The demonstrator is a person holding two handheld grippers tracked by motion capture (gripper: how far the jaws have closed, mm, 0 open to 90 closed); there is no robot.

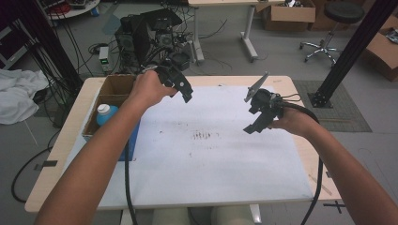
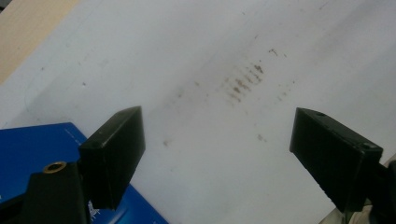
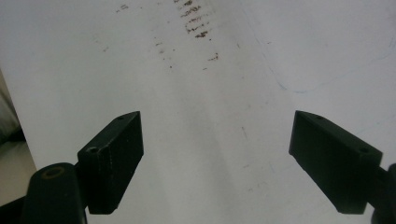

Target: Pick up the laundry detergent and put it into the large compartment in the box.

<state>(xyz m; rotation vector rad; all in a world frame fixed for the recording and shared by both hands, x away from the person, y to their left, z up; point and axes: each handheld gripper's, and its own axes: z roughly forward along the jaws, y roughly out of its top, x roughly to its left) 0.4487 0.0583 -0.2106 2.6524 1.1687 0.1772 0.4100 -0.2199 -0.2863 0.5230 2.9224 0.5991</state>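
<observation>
In the high view the left tool is held in the air at the upper middle of the frame, above the far part of the white sheet that covers the surface. The right tool is held at the same height at the right of centre. Both are well apart from each other and neither touches anything. In each gripper view the two black jaws stand wide apart with nothing between them, so both tools are unclamped and carry nothing.

The nearest things to the left tool are at the left edge of the frame: a cardboard box which stands on the surface, and inside it a bottle with a white cap, upright. Just below the box lies a flat blue thing; its corner also appears in the lower left of the left gripper view, right behind the left jaw. The left hand is turned so that the tool points toward the middle of the sheet, not into the box.

I judge that the raised, opened position is a ready pose: the jaws are prepared to take something, and the bottle in the box seems the most likely thing to pick. The dark smudges in the centre of the sheet are only marks of use.
</observation>
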